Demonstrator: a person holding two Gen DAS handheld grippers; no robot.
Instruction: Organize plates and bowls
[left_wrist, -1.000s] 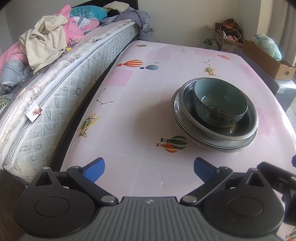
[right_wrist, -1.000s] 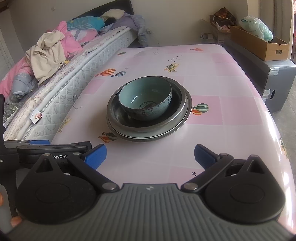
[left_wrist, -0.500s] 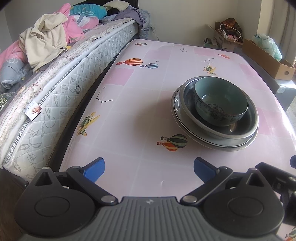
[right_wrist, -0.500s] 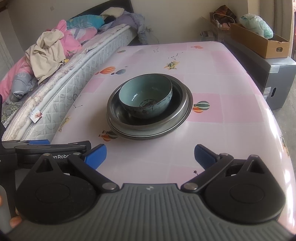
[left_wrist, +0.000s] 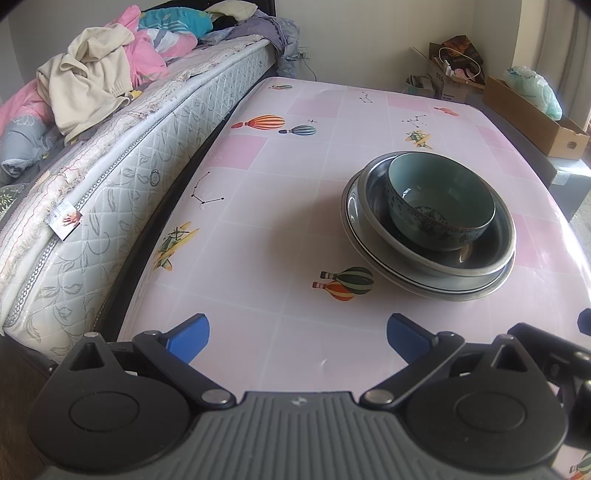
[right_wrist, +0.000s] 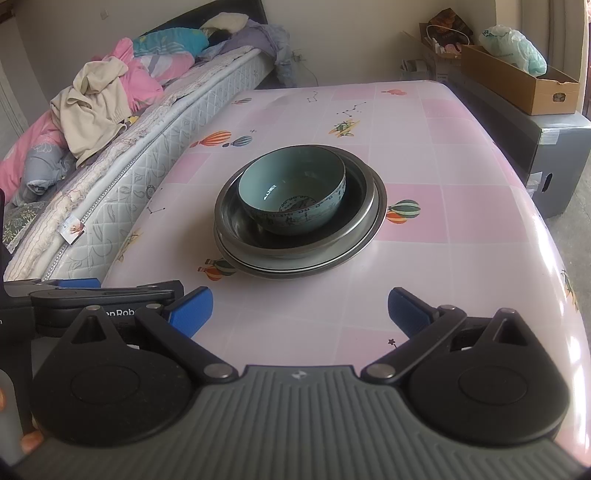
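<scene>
While both grippers gape, the bowl (right_wrist: 291, 194) sits in stacked plates (right_wrist: 373, 221)

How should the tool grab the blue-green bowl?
Pinch the blue-green bowl by its rim, probably from above on the near side. It sits upright inside the metal bowl, whose walls hide its lower sides, so only the rim stands clear. The right tool is open and faces it squarely.

We see a glossy glazed ceramic bowl (right_wrist: 291, 195) in a shiny metal basin (right_wrist: 354, 236), on a smooth, glossy tablecloth (right_wrist: 461, 229).
</scene>
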